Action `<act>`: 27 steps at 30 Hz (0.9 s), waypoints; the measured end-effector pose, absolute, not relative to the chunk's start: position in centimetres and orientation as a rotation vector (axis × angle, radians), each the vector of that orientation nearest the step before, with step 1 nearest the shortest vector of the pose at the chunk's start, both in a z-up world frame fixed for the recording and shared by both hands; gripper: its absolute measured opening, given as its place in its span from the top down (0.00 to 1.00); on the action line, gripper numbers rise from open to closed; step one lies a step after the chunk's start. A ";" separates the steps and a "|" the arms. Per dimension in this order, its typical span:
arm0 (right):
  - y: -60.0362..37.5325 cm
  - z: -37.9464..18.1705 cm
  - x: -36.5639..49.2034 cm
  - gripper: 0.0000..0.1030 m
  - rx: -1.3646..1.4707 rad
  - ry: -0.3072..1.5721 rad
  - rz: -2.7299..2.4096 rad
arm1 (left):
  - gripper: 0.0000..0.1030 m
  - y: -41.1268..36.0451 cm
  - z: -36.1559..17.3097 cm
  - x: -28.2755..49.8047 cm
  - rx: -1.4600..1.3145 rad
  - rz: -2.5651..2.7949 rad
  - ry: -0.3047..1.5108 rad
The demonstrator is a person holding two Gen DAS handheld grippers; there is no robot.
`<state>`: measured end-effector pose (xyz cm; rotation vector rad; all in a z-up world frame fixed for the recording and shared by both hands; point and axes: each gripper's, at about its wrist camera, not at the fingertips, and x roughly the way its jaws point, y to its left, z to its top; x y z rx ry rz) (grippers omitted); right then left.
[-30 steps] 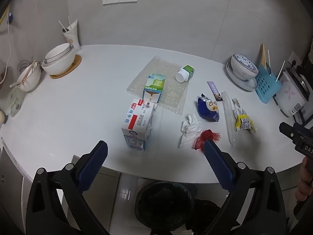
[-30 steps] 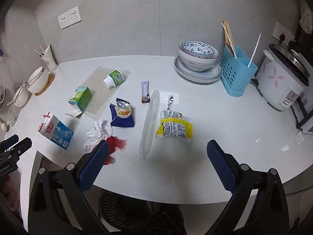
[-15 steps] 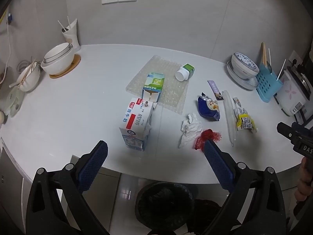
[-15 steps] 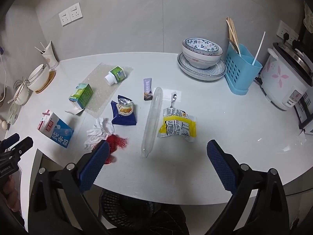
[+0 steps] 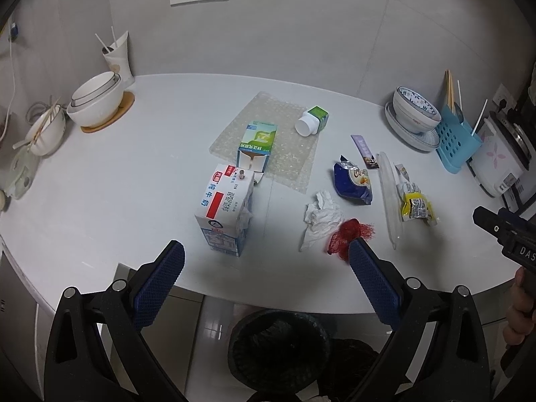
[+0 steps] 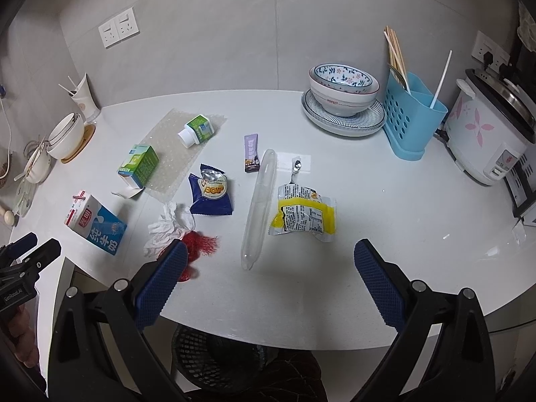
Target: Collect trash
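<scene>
Both claws hang spread wide and empty off the near edge of the desk (image 5: 100,174): the left claw (image 5: 266,276) faces the milk carton (image 5: 225,212), the right claw (image 6: 271,276) faces the clear plastic tube (image 6: 258,209). A black mesh bin (image 5: 279,345) sits on the floor directly below the desk edge, between and under the claws, apparently placed so that trash can be dropped straight down. No piece of trash is gripped; collection appears not yet begun. Nearest the edge lie a red net scrap (image 6: 197,244) touching a crumpled tissue (image 6: 167,229). The milk carton lies on its side at the left, long axis running away from the edge, spout end far. The tube lies with its long axis near-to-far, slightly tilted, closed tip toward the edge. Just beside it rests a yellow wrapper (image 6: 305,216), flat; to its left a blue snack bag (image 6: 209,192). Farther back: a purple sachet (image 6: 252,152), a green box (image 6: 139,165) with its open flap toward the edge, and a small bottle (image 6: 196,130) tipped over on a sheet of bubble wrap (image 6: 167,147). Crockery, a blue utensil holder (image 6: 412,124) and a rice cooker (image 6: 489,134) stand at the rear, judged not trash.
</scene>
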<state>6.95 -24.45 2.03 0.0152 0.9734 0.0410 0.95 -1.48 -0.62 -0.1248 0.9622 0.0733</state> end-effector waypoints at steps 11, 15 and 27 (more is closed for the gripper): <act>-24.6 2.4 7.0 0.07 0.013 0.976 0.042 | 0.07 -1.8 -0.7 1.0 -0.130 0.080 0.972; -24.4 2.5 7.0 0.07 0.015 0.973 0.044 | 0.07 -1.8 -0.6 0.7 -0.134 0.066 0.966; -24.3 2.6 6.9 0.07 0.017 0.976 0.043 | 0.07 -1.6 -0.6 0.5 -0.137 0.072 0.962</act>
